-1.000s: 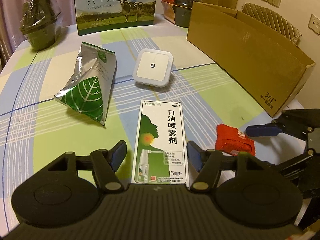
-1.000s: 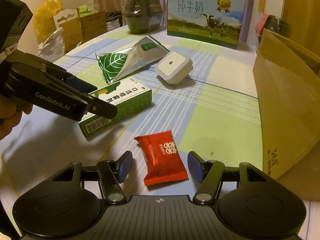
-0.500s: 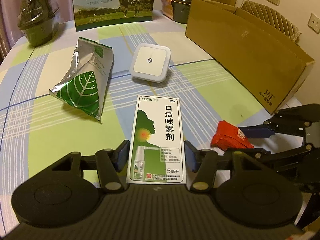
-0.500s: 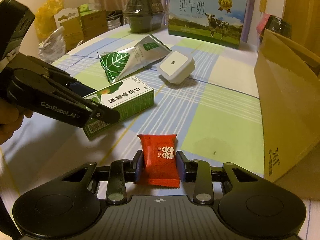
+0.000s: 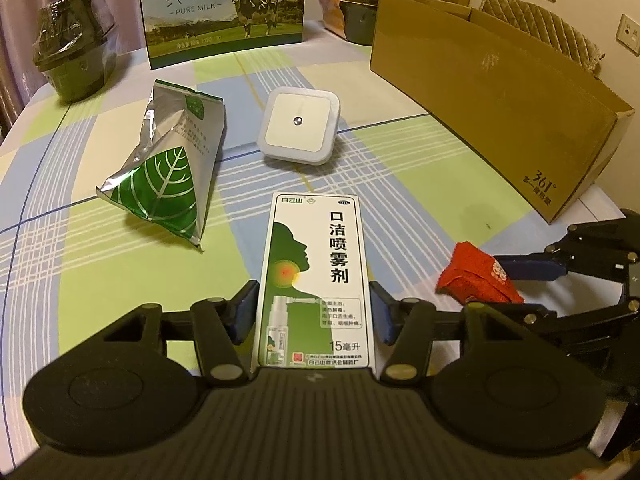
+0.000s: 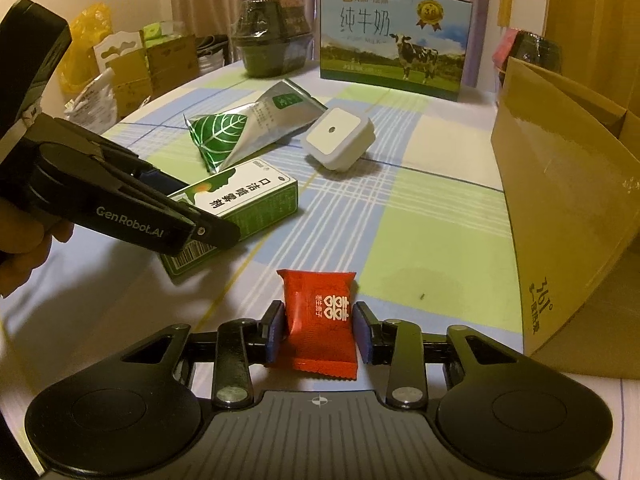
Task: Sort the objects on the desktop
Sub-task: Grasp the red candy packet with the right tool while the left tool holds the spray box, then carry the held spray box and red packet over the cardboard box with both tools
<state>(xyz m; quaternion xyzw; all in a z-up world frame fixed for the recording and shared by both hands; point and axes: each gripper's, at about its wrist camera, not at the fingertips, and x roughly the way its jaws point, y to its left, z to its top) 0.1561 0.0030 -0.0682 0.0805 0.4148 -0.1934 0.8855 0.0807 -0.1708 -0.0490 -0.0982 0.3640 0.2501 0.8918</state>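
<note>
A white and green throat-spray box point(image 5: 316, 256) lies flat on the checked tablecloth, and my left gripper point(image 5: 313, 312) is shut on its near end, a blue pad against each long side. The right wrist view shows that box point(image 6: 240, 196) under the left gripper point(image 6: 216, 236). A red candy packet point(image 6: 320, 320) sits between the pads of my right gripper point(image 6: 318, 332). Its jaws are easing open, though both pads still touch the packet. From the left wrist, the packet point(image 5: 476, 276) shows in the right gripper point(image 5: 516, 288) at the table's right edge.
A silver-green foil pouch point(image 5: 168, 168) and a white square night light point(image 5: 298, 122) lie beyond the spray box. An open cardboard box point(image 5: 500, 92) stands on the right. A milk carton case point(image 5: 224, 8) and dark wrapped bowls point(image 5: 74, 64) line the far edge.
Both grippers went from open to closed: the left one slid forward and closed on the spray box, the right one closed on the red packet. Little has shifted in the last half second.
</note>
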